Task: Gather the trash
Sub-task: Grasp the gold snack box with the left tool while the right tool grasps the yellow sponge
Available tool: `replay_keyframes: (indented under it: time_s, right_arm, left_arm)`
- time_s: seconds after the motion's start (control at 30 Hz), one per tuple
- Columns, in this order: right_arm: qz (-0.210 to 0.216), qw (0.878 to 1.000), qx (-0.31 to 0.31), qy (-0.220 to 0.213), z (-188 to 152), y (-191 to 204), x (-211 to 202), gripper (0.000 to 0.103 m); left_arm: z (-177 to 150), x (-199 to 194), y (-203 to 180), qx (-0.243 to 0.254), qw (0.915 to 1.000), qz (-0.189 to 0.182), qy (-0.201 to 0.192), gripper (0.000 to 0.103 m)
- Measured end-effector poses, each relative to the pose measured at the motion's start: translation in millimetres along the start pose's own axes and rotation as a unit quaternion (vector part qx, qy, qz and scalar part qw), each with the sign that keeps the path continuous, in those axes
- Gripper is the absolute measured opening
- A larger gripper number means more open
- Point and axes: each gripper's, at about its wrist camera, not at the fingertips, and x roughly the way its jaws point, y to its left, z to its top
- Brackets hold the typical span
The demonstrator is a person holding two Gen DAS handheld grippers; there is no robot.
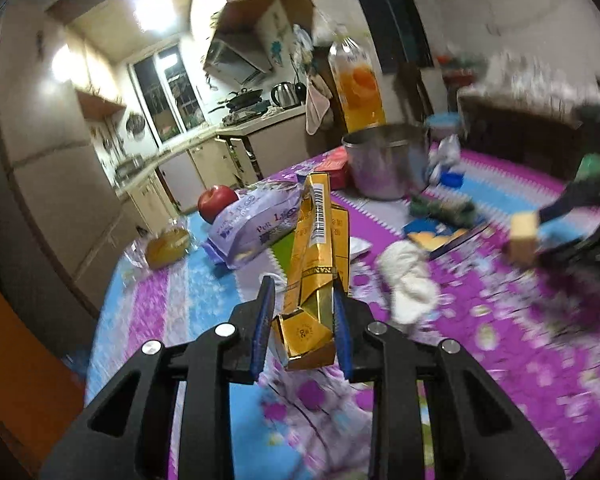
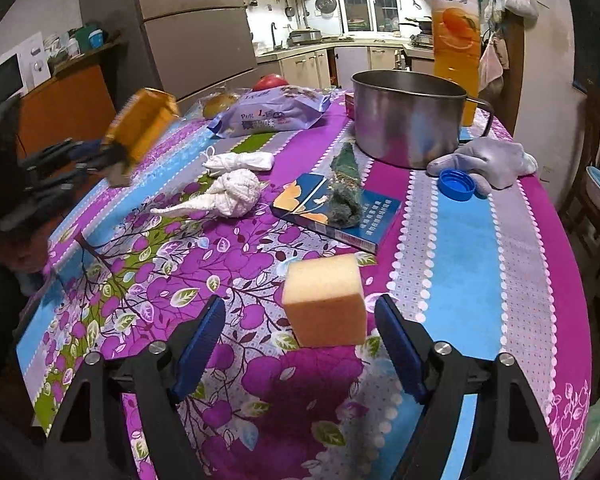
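Left tongs (image 1: 302, 312) are clamped narrowly on a crumpled gold packet (image 1: 314, 264), held above the surface (image 1: 204, 288). Right tongs (image 2: 300, 344) are spread wide around a yellow sponge (image 2: 324, 302) on the near side; they should be centred before being closed.
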Motion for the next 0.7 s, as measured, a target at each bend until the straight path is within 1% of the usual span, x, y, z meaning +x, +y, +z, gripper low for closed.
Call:
replay_keyframes:
  time_s: [0.03, 0.1, 0.17, 0.23, 0.4, 0.53, 0.57, 0.6, 0.63, 0.67, 0.7]
  right_arm:
    - [0.002, 1.000, -0.001, 0.004, 0.9, 0.9, 2.9, 0.072]
    - [-0.003, 1.000, -0.003, 0.005, 3.4, 1.7, 7.3, 0.071]
    - [-0.005, 1.000, -0.003, 0.006, 4.7, 0.3, 7.5, 0.066]
    - [-0.003, 1.000, 0.002, 0.007, 5.7, -2.8, 7.1, 0.064]
    - [-0.019, 1.000, 0.005, 0.010, 3.3, -7.2, 12.1, 0.064]
    - [-0.021, 1.000, 0.010, 0.014, -4.1, -7.7, 11.5, 0.065]
    - [-0.019, 1.000, 0.011, 0.014, -5.3, -7.7, 11.3, 0.064]
    - [-0.020, 1.000, 0.011, 0.014, -5.5, -7.9, 11.7, 0.061]
    - [-0.022, 1.000, 0.013, 0.014, -5.6, -8.6, 12.3, 0.049]
    - [-0.022, 1.000, 0.014, 0.015, -5.6, -8.9, 13.0, 0.043]
    - [-0.024, 1.000, 0.015, 0.014, -5.9, -9.6, 13.4, 0.043]
  left_arm:
    - [-1.3, -3.9, 0.7, -0.011, 0.9999, -0.006, 0.004, 0.026]
    - [-3.7, -13.0, 0.2, -0.030, 0.9994, -0.010, 0.012, 0.026]
    - [-5.7, -18.4, -1.1, -0.043, 0.9987, -0.016, 0.019, 0.026]
    - [-7.2, -25.6, -6.3, -0.054, 0.9980, -0.025, 0.021, 0.026]
    - [-9.7, -37.2, -18.1, -0.057, 0.9974, -0.040, 0.015, 0.026]
    - [-9.3, -38.5, -27.7, -0.056, 0.9973, -0.042, 0.024, 0.026]
    - [-9.3, -38.8, -29.3, -0.055, 0.9972, -0.044, 0.025, 0.026]
    - [-9.6, -39.0, -31.3, -0.053, 0.9974, -0.042, 0.025, 0.026]
    - [-9.9, -38.6, -33.9, -0.050, 0.9977, -0.037, 0.025, 0.026]
    - [-9.9, -38.4, -36.2, -0.049, 0.9977, -0.038, 0.027, 0.026]
    - [-10.2, -37.3, -38.1, -0.050, 0.9974, -0.042, 0.031, 0.026]
